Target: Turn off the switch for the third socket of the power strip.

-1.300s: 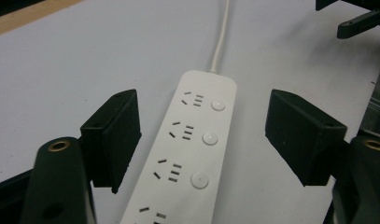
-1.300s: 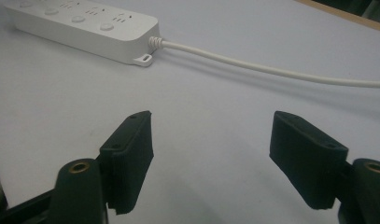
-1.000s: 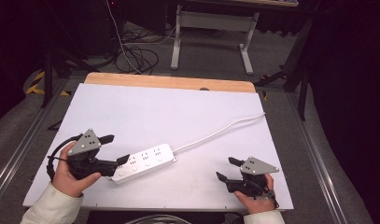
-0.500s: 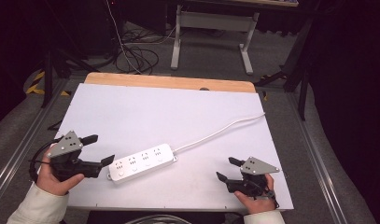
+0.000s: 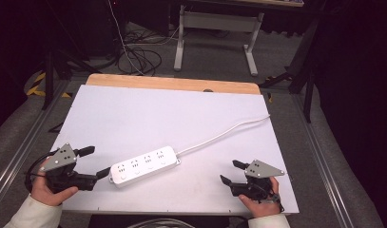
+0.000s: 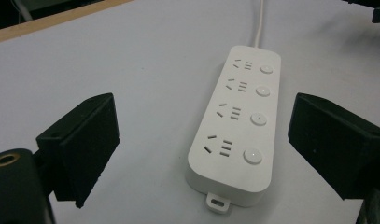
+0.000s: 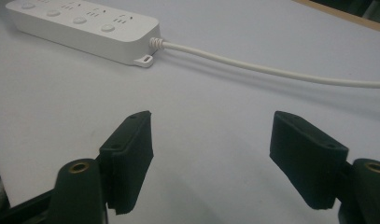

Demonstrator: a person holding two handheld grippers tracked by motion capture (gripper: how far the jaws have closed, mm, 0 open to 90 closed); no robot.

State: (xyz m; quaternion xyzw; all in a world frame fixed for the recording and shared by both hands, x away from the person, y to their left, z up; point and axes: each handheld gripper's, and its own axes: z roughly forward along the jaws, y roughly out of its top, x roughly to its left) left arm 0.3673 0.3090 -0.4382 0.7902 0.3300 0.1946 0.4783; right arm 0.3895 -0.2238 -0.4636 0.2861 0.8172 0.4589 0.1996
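Jaws wide on L gripper [image 5: 97, 161], just opened, off power strip [image 5: 143, 166]; cord [image 5: 219, 135] trails away.

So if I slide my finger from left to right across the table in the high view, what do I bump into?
Left gripper → white power strip → its white cord → right gripper.

Power strip [image 5: 144, 165] on table [image 5: 181, 114] – left hand-held gripper [image 5: 95, 162] beside it, right hand-held gripper [image 5: 230, 172] well apart.
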